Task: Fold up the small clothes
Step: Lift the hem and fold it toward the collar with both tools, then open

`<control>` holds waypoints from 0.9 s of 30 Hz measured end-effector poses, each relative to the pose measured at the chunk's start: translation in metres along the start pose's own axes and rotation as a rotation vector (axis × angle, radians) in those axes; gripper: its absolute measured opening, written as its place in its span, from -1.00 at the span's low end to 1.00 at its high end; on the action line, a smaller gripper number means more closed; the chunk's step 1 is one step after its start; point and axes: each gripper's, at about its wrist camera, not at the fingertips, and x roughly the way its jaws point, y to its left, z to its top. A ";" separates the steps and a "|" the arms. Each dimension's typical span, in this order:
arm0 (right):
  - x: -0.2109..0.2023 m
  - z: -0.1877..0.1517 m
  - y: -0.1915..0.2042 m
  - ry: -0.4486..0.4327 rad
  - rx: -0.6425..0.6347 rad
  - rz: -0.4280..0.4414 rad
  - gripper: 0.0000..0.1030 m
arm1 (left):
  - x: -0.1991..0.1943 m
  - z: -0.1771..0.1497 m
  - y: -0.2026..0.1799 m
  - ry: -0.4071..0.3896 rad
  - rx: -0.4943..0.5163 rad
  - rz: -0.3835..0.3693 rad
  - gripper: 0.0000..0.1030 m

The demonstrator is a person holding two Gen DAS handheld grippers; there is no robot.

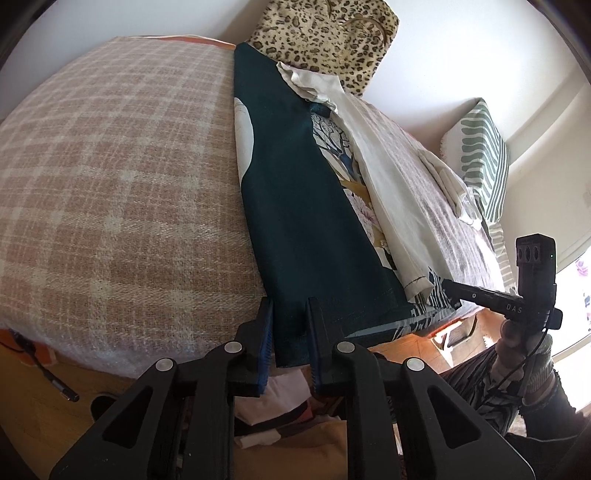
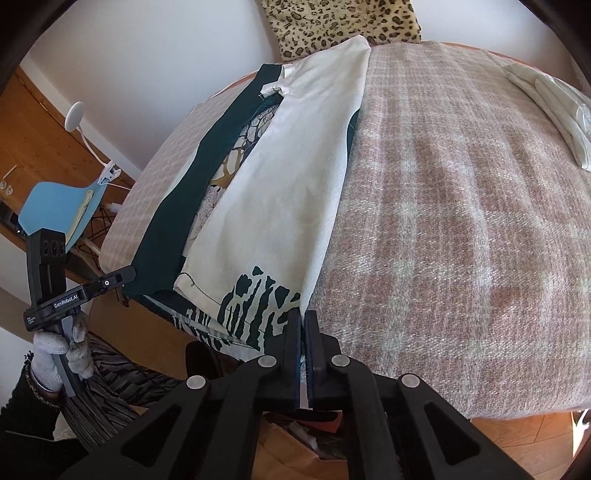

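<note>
Left wrist view: the left gripper, black with blue pads, sits at lower centre of the frame, its jaws clamped on the near hem of a dark green garment with a cream lining and a printed leaf-and-flower pattern. The garment lies lengthwise on a bed covered by a pink-and-cream checked woven blanket, running from the lower centre to the upper centre of the frame, folded so that its cream inner side faces up along the right. A leopard-print cushion stands against the white wall at top centre; a green-and-white striped pillow lies at right. The right gripper, at lower right, reaches the garment's other near corner.

Right wrist view: the right gripper, at lower centre, has its jaws pressed tight on the garment's near right corner, where the cream cloth bears a dark green print. The garment extends toward upper centre. A folded white cloth rests on the blanket at upper right. A gloved hand holds the left gripper's handle at lower left, beside a blue chair.
</note>
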 end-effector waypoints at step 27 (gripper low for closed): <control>-0.013 0.031 -0.026 -0.039 0.202 0.322 -0.99 | -0.018 0.037 -0.003 -0.073 -0.069 -0.176 -0.94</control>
